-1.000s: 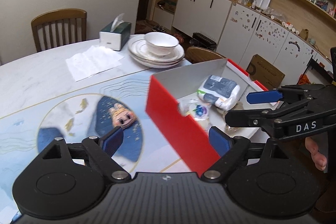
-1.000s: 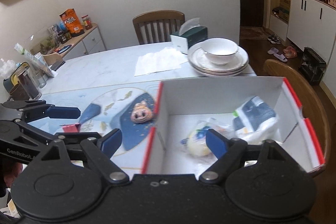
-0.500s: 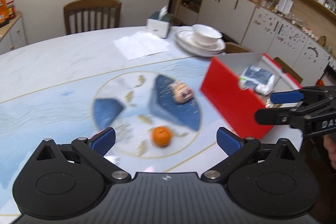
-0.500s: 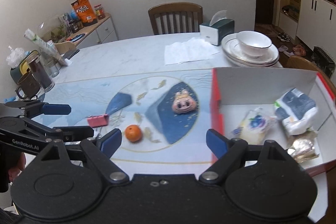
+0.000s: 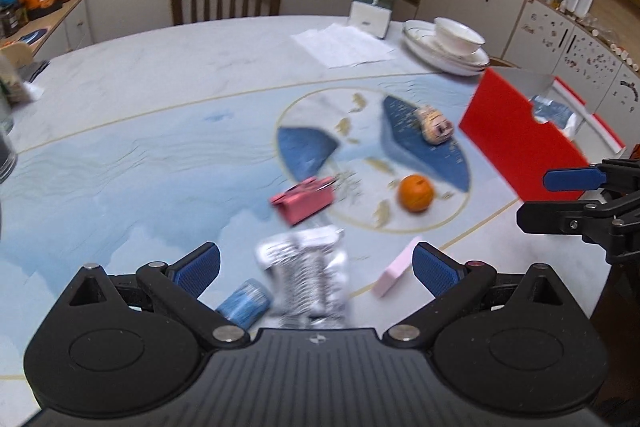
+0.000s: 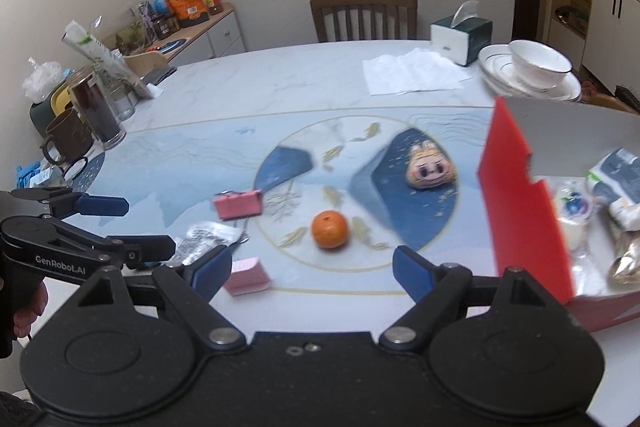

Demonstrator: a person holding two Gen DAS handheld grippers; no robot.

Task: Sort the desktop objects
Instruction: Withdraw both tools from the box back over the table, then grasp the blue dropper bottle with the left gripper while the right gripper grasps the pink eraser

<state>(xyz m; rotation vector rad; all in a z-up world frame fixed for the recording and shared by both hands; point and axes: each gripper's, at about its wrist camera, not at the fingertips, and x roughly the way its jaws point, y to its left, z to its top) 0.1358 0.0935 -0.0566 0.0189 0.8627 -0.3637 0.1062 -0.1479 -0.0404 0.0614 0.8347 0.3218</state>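
My left gripper [image 5: 316,267] is open and empty above a silver foil packet [image 5: 306,269] and a small blue item [image 5: 244,301]. A pink clip [image 5: 303,200], an orange [image 5: 416,193], a pink pad [image 5: 396,267] and a cartoon-face toy [image 5: 436,126] lie on the table mat. My right gripper [image 6: 312,267] is open and empty, just short of the orange [image 6: 329,229]. The pink pad [image 6: 247,275] lies by its left finger. A red and white box [image 6: 524,211] at the right holds several packets [image 6: 616,179].
Stacked plates with a bowl [image 6: 536,71], a tissue box [image 6: 460,35] and a paper napkin [image 6: 412,71] sit at the far side. A dark jar and mug [image 6: 84,123] stand at the left edge. A chair [image 6: 364,13] is behind the table.
Both grippers have swung left, away from the box, and pulled back. The foil packet, blue item and pink pad have come into view below the left gripper. Both stay open.
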